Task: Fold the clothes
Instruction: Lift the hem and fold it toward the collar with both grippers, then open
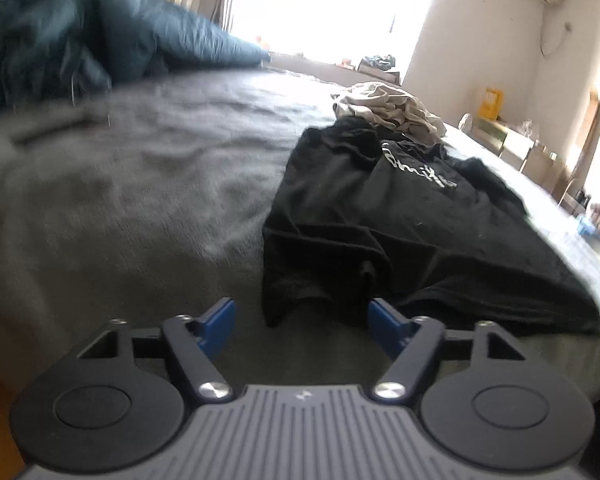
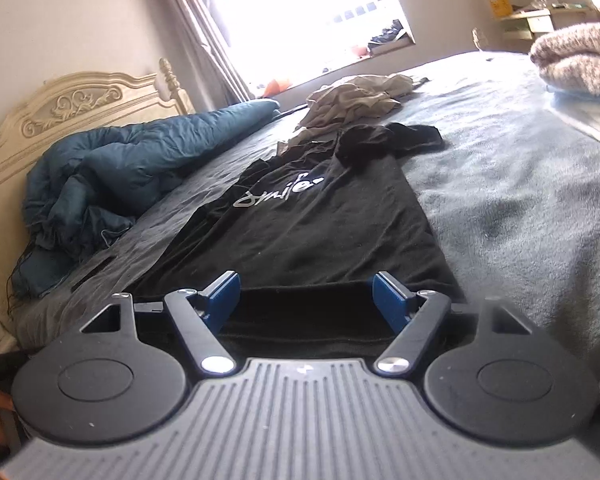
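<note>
A: Item one, far left of the bed?

B: Blue duvet (image 2: 112, 176), bunched against the carved headboard (image 2: 72, 108). In the left wrist view it fills the upper left corner, blurred.

A: Item two?

B: Bed (image 1: 140, 184), grey cover, bare across its left half in the left view.

A: The task's piece?

B: Black shirt (image 2: 312, 216), white lettering on top, lying flat on the bed and running away from the camera toward the window (image 2: 300, 12).

A: Against the left gripper (image 1: 301, 318)?

B: The shirt's rumpled near corner sits just ahead of the tips and toward the right one. Jaws stand apart; nothing is pinched. The blue pads (image 1: 220, 326) show bare cover between them.

A: Against the right gripper (image 2: 306, 300)?

B: The near hem lies straight across the gap between its fingers. Jaws apart here too, with dark cloth filling the space. Whether the pads touch it I cannot tell; they do not press on it.

A: Beyond the shirt?

B: Beige garment (image 2: 356, 100), crumpled, touching the shirt's far end.

A: Far right?

B: Folded knit (image 2: 576, 56), pale and mottled, at the bed's right edge in the right view, well apart from the shirt.
</note>
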Tool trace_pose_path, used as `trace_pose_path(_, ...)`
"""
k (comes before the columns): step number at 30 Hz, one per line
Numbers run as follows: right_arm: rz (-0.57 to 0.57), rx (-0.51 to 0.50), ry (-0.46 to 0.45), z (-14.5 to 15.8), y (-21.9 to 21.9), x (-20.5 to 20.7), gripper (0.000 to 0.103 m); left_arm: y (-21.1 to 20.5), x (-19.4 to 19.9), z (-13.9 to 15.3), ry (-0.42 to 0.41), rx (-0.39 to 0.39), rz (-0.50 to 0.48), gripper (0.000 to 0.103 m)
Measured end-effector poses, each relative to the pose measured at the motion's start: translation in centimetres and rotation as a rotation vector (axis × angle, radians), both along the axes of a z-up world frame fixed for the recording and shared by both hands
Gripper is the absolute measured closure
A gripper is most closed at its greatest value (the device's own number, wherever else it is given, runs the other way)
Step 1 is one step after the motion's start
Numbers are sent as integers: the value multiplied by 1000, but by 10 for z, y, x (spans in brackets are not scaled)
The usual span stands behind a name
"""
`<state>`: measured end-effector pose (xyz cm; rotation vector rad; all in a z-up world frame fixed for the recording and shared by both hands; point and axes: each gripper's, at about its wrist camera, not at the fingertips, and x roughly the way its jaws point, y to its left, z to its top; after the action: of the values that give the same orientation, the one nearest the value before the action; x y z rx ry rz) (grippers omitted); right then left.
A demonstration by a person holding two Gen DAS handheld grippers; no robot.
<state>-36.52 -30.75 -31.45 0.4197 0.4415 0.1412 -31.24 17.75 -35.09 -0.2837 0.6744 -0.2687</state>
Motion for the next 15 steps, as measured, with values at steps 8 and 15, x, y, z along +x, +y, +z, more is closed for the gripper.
trace_pose_path(8,-95,-28,30,-2,-22,0,28,53,14,-16,76,-456,103,38)
trace_pose_path(15,-159,65,60,-14,-43,-3,28,44,35,-25,140,-420,126,78)
